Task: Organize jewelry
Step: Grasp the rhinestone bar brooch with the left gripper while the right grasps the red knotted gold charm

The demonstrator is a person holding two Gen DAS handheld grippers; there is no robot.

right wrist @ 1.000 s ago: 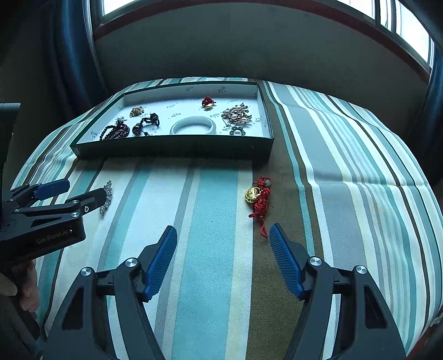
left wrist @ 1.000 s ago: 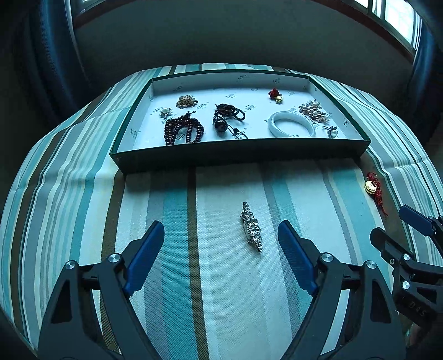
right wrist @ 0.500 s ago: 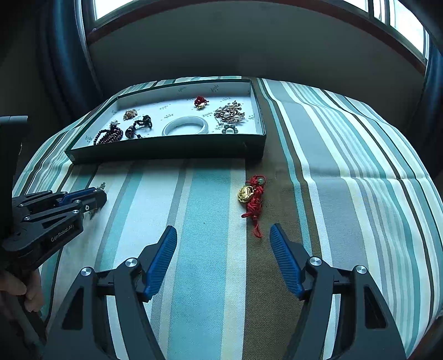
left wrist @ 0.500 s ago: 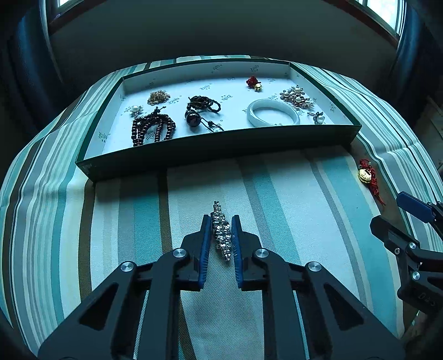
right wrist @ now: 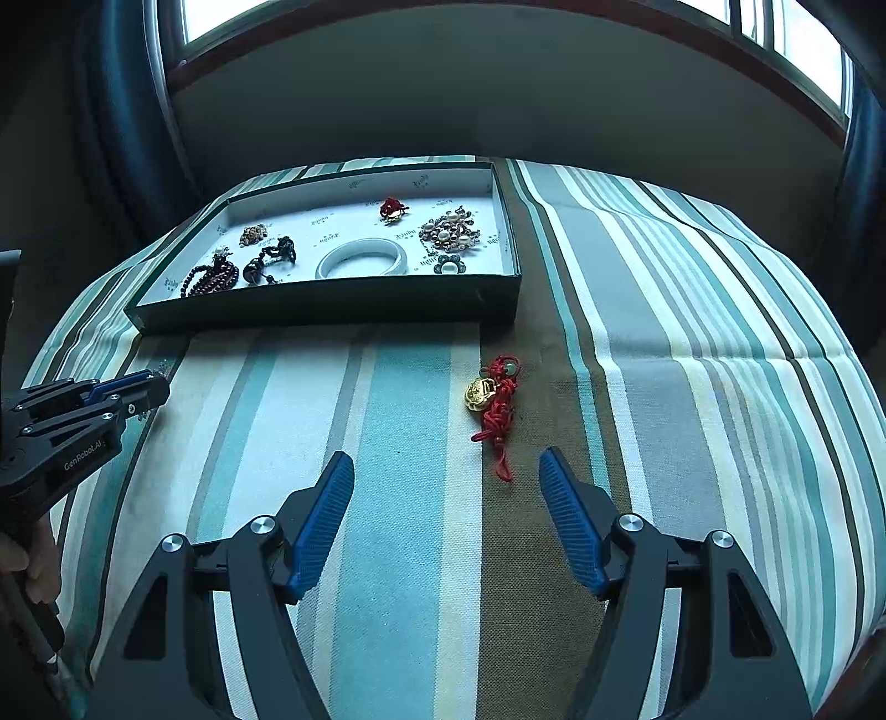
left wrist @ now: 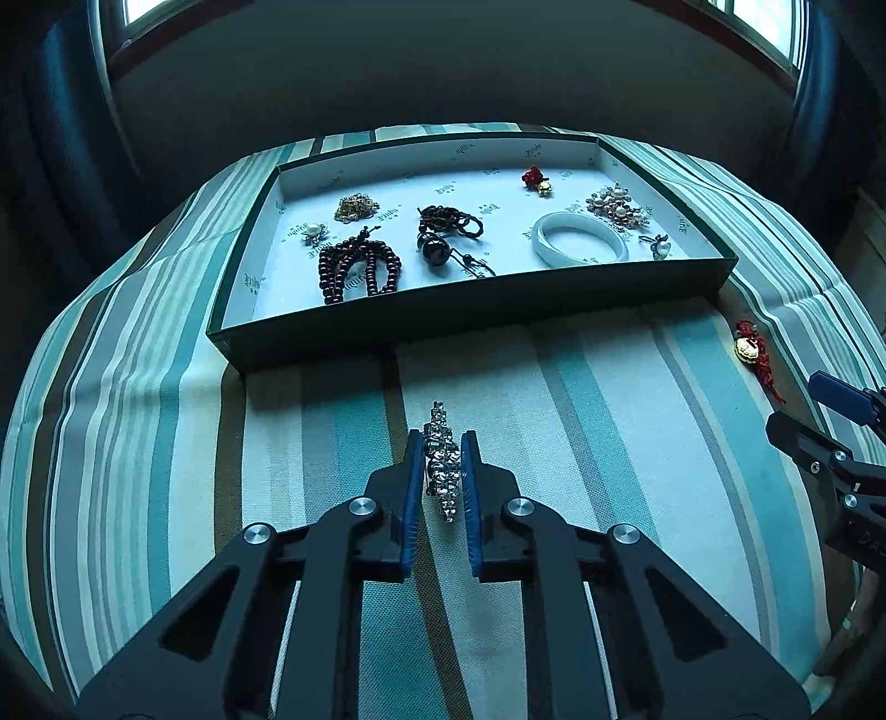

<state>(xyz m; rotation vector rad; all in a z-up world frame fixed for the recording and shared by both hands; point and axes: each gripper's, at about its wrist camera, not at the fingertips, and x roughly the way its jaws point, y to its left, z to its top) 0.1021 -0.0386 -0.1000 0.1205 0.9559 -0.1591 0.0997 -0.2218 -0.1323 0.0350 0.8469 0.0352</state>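
left gripper [left wrist: 438, 471] clamped on one brooch [left wrist: 442, 461] | right gripper [right wrist: 446, 501] apart | one tray [left wrist: 470, 318]

A striped tablecloth [right wrist: 692, 310] in teal, white, grey and brown covers the table. Beyond it at twelve o'clock stands a dark wall [right wrist: 498, 99] under bright windows [right wrist: 232, 14], with dark blue curtains [right wrist: 122, 111] at ten and two o'clock.

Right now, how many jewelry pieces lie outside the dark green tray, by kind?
Silver rhinestone bar brooch, clamped in the left gripper: 1
Gold charm on red knotted cord, loose on the striped cloth: 1
Total: 2
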